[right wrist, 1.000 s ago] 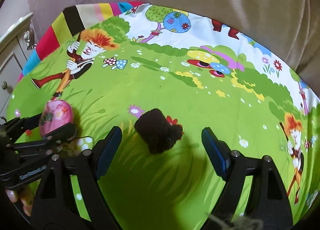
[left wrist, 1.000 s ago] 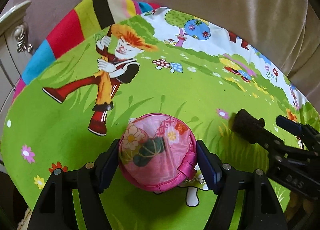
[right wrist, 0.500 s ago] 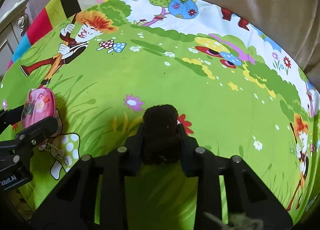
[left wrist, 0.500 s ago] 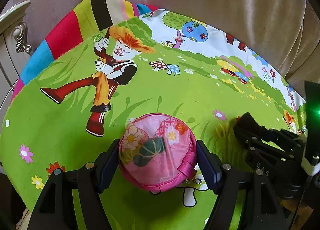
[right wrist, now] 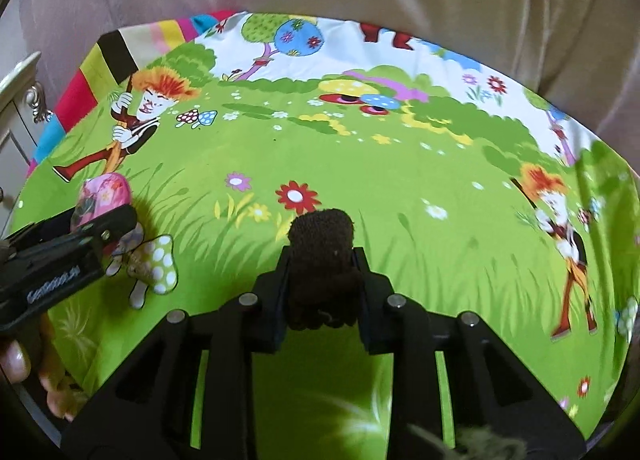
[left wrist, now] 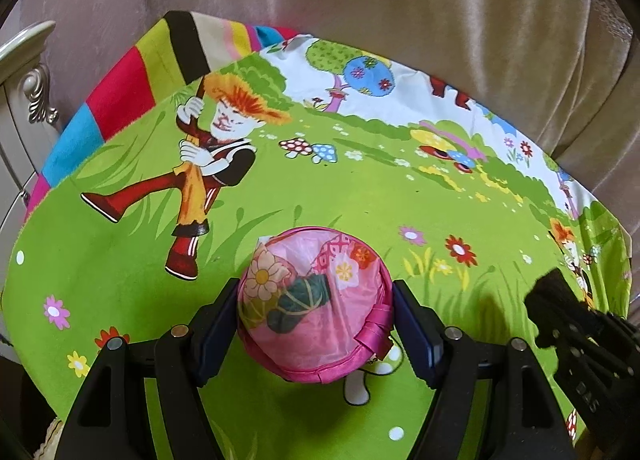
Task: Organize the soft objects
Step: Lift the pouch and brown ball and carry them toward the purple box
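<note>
At the bottom centre of the left wrist view, the left gripper (left wrist: pixel 316 324) clamps the pink floral pouch (left wrist: pixel 314 306) across its middle; it looks light and squashy. Bottom centre of the right wrist view, the right gripper (right wrist: pixel 322 280) pinches the dark brown plush piece (right wrist: pixel 322 260), which probably compresses easily, over the green cartoon blanket (right wrist: pixel 360 148).

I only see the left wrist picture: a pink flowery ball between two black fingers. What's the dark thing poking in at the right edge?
Observer: That's a dark brown fuzzy bundle. The right wrist view shows the right gripper clamped on it, a pad pressing each side.
Operator: Is a machine moving these grippers?
Observer: No. The right wrist view shows a person's hand at the lower left, beneath the left gripper that holds your pink ball.
</note>
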Action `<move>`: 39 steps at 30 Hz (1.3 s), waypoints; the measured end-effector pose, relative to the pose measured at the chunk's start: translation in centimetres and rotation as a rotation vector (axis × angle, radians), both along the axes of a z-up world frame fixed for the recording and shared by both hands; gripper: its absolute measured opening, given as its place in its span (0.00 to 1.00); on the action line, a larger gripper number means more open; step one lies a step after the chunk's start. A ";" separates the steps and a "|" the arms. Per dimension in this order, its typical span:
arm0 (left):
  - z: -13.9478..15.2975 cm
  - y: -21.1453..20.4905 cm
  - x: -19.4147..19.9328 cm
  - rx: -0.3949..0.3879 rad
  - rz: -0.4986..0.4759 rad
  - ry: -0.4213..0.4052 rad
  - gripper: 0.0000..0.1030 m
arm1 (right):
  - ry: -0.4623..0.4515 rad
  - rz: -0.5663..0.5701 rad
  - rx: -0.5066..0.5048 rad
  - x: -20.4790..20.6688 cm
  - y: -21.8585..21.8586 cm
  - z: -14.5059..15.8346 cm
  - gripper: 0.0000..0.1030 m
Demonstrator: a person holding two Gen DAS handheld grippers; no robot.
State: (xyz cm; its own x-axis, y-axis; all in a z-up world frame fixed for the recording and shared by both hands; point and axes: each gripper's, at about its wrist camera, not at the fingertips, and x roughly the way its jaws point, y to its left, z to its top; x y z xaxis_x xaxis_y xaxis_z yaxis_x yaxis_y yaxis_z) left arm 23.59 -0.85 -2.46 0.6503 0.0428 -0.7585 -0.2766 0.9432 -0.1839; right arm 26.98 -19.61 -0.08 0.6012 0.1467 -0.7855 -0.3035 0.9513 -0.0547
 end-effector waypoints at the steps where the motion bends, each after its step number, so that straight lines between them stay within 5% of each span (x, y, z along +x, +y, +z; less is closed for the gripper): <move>1: 0.2 -0.2 -0.1 -0.002 -0.006 -0.002 0.71 | -0.004 -0.008 0.003 -0.5 -0.3 0.2 0.30; 30: 4.8 -9.8 -8.2 0.053 -0.223 -0.051 0.71 | -0.046 -0.197 0.056 -14.2 -11.3 4.0 0.30; 39: 5.8 -14.8 -10.5 0.051 -0.356 -0.060 0.71 | -0.063 -0.271 0.065 -17.9 -15.7 4.9 0.30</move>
